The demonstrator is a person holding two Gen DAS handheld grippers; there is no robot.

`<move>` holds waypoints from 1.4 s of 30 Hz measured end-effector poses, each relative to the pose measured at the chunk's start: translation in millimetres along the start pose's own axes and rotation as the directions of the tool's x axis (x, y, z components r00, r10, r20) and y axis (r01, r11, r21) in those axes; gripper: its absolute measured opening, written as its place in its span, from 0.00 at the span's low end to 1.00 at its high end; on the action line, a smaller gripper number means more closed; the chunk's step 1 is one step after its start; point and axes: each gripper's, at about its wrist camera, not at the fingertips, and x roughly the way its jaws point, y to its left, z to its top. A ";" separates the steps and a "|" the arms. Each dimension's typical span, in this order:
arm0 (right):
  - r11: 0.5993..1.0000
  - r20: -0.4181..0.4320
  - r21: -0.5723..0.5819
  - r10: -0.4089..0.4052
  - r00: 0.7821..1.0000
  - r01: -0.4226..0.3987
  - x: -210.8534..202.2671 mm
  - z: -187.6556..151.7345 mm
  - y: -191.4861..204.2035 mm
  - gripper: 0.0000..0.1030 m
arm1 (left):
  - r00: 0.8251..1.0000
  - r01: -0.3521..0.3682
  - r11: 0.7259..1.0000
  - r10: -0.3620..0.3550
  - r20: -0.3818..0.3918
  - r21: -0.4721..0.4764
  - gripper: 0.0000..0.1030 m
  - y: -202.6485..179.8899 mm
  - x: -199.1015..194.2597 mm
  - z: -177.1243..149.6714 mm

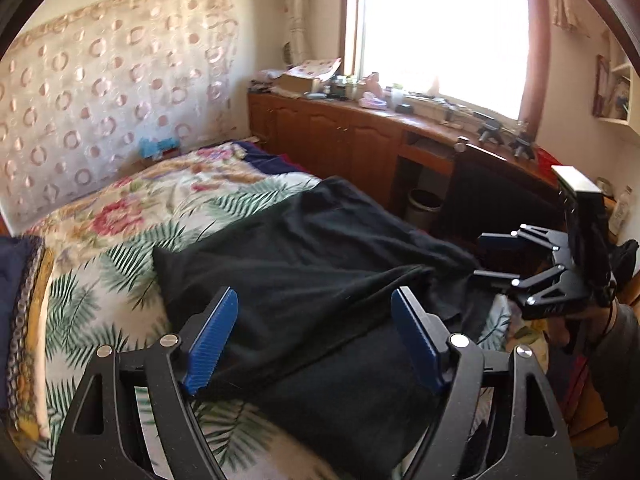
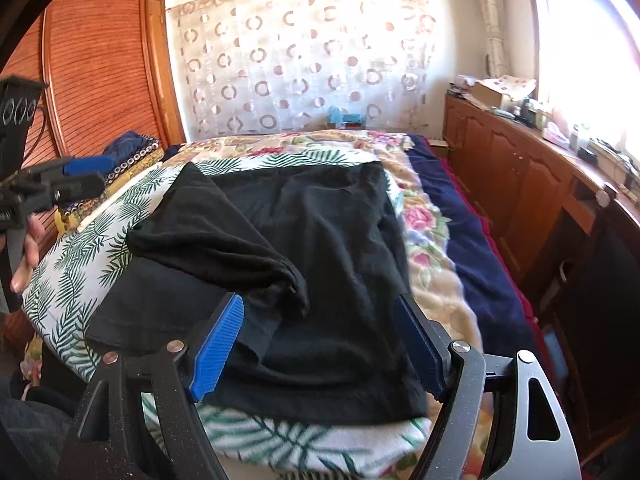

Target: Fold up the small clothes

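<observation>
Black garment (image 2: 320, 240) lay flat on bed (image 2: 72, 280), long axis running away from both claws. Left claw (image 1: 314, 340) and right claw (image 2: 320, 344) both wide, empty, at near hem; folded-over flap (image 2: 216, 240) nearer left.

The garment's (image 2: 320, 240) near hem hides behind the right claw (image 2: 320, 344); clutter (image 1: 360, 88) far beyond the left claw (image 1: 316, 340) blurs.

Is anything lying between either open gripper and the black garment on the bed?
Nothing visible. The black garment lies bare on the leaf-print bedcover; the left gripper and the right gripper are both open just over its near edge.
</observation>
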 end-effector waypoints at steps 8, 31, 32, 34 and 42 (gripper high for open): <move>0.993 -0.109 -0.109 0.042 0.993 -0.054 62.4 19.5 20.2 0.76 | 0.993 -0.100 0.991 0.094 -0.071 -0.086 0.77 58.4 17.3 -33.5; 0.983 -0.188 -0.153 0.076 0.979 -0.105 96.5 37.9 26.0 0.28 | 0.981 -0.112 0.986 0.091 -0.169 -0.124 0.77 99.9 49.7 -55.6; 0.983 -0.184 -0.147 0.083 0.979 -0.111 95.7 37.9 26.2 0.19 | 0.981 -0.109 0.986 0.087 -0.171 -0.124 0.77 100.2 50.2 -56.4; 0.983 -0.178 -0.141 0.095 0.979 -0.121 94.3 36.8 26.5 0.13 | 0.981 -0.101 0.987 0.078 -0.176 -0.125 0.77 100.1 51.4 -58.7; 0.987 -0.129 -0.092 0.116 0.985 -0.128 80.3 28.6 25.1 0.09 | 0.978 -0.035 0.993 0.011 -0.209 -0.115 0.65 94.5 58.5 -64.5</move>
